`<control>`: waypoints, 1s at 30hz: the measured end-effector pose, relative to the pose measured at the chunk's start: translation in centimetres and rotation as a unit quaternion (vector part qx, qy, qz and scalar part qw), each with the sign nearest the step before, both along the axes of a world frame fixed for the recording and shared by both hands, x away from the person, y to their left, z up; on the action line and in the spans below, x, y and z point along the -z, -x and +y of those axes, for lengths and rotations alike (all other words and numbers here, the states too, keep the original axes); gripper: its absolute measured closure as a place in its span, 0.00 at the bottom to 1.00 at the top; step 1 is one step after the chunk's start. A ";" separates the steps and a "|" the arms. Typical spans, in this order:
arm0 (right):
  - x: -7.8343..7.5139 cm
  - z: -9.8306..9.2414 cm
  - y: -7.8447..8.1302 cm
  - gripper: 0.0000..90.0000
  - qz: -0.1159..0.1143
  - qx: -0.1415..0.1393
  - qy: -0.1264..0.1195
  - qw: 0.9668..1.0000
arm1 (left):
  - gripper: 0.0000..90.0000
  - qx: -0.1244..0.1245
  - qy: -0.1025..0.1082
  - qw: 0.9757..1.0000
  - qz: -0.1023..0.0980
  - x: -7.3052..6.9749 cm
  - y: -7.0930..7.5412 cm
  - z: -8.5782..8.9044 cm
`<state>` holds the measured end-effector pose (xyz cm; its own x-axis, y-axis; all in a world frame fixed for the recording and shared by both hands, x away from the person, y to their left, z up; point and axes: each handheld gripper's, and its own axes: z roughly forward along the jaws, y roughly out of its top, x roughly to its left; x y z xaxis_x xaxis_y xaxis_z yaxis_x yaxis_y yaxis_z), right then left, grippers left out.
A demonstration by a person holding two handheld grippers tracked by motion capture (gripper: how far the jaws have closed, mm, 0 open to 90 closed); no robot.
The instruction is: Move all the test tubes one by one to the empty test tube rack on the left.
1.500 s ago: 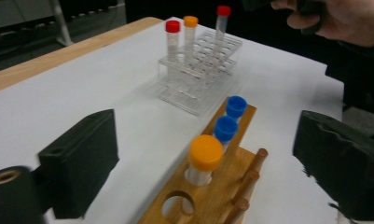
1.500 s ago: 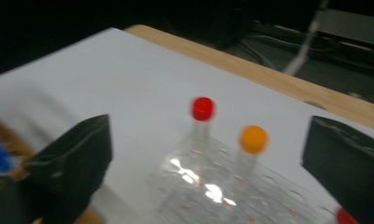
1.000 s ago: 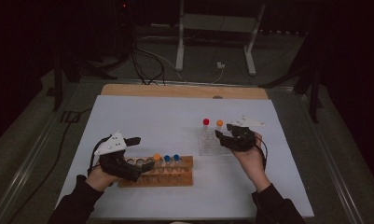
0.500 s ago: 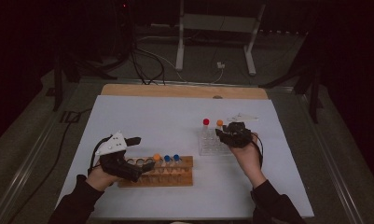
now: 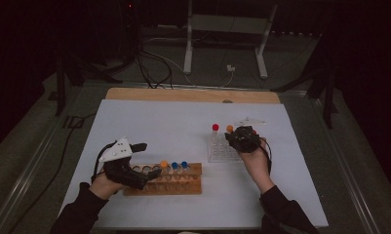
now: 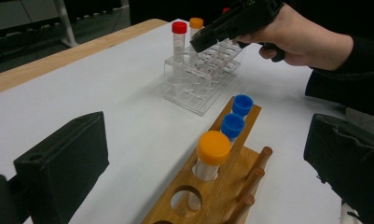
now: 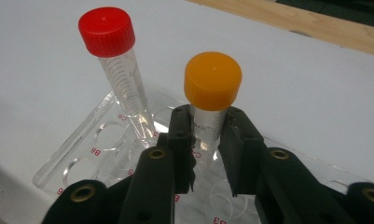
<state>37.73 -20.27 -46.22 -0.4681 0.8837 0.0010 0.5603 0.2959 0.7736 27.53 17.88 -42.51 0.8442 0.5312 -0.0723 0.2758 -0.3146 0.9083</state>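
- High view first: big white table top (image 5: 149,122) with a strip of wooden board (image 5: 193,95) along the far edge, and beyond that a metal stand (image 5: 224,44) and loose cables (image 5: 149,63) on the dark floor.
- My left gripper (image 5: 146,178) sits at the near left, right at the end of the wooden rack (image 5: 183,187). The left gripper view has its two black jaws standing wide apart with nothing between them.
- That wooden rack holds one orange-capped tube (image 6: 212,149) and two blue-capped tubes (image 6: 232,126) in a row, with empty holes nearer me and little pegs along its side. From above you barely make out the caps.
- Clear plastic rack (image 5: 217,151) is mid-right on the table, well apart from the wooden one. My right gripper (image 5: 232,138) is right on top of it, so most of it is blocked from above.
- Right gripper view sorts that out: my jaws have just been closing and are now clamped on the orange-capped tube (image 7: 211,100), just below its cap, while it stands in the clear rack.
- A red-capped tube (image 7: 117,60) stands just beside it, leaning a bit, close to my left jaw but not touching.
- Only that close view lets you read the tiny red hole labels on the clear rack.
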 end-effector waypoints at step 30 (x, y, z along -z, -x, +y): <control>-4.5 -0.3 2.4 0.83 -0.077 -0.016 0.001 0.997 | 0.01 0.002 0.001 1.000 0.002 -0.2 0.0 0.1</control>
<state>35.32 -20.60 -41.71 -0.4911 0.8680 -0.0738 0.4255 0.3130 0.8491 27.55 17.95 -42.32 0.8459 0.5278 -0.0770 0.2789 -0.3146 0.9073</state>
